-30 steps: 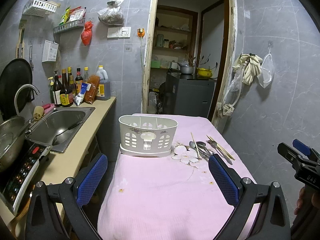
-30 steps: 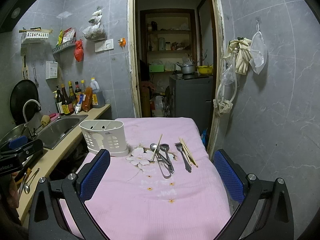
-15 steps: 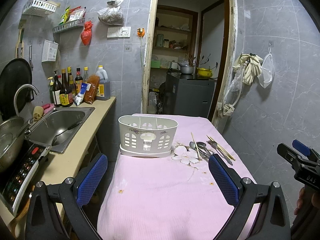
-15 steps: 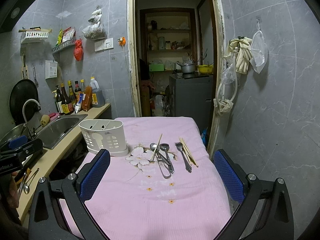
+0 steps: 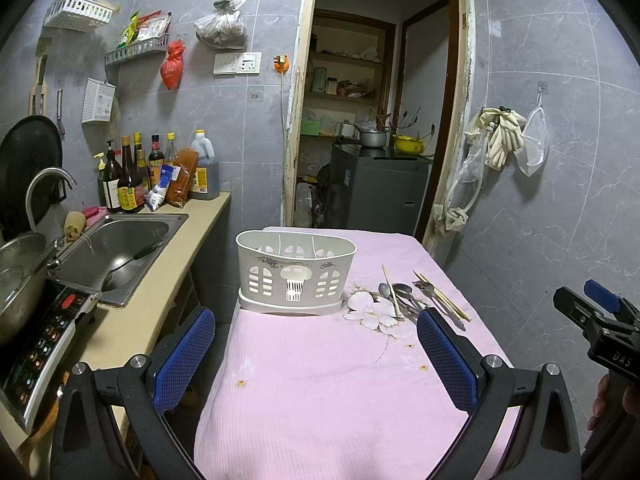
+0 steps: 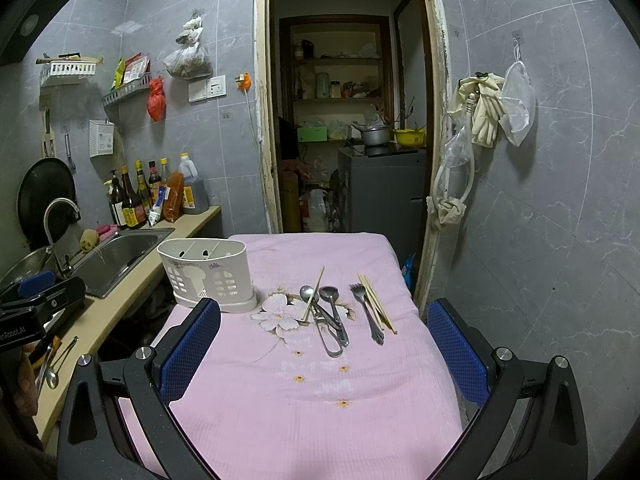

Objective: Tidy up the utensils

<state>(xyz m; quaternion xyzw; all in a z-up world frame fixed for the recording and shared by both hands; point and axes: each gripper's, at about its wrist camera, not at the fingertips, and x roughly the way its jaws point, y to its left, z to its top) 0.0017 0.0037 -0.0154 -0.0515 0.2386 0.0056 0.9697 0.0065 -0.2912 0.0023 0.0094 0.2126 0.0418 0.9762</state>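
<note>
A white slotted utensil holder (image 5: 295,273) stands empty on the pink-clothed table (image 5: 320,380); it also shows in the right wrist view (image 6: 208,274). To its right lie spoons (image 6: 330,316), a fork (image 6: 366,312) and loose chopsticks (image 6: 378,304), also seen in the left wrist view as a cluster of utensils (image 5: 420,298). My left gripper (image 5: 316,356) is open and empty above the table's near end. My right gripper (image 6: 324,352) is open and empty, short of the spoons.
A counter with a sink (image 5: 116,248), bottles (image 5: 132,176) and an induction cooker (image 5: 44,344) runs along the left. An open doorway (image 5: 376,120) lies beyond the table. A tiled wall with hanging gloves (image 6: 484,108) is on the right.
</note>
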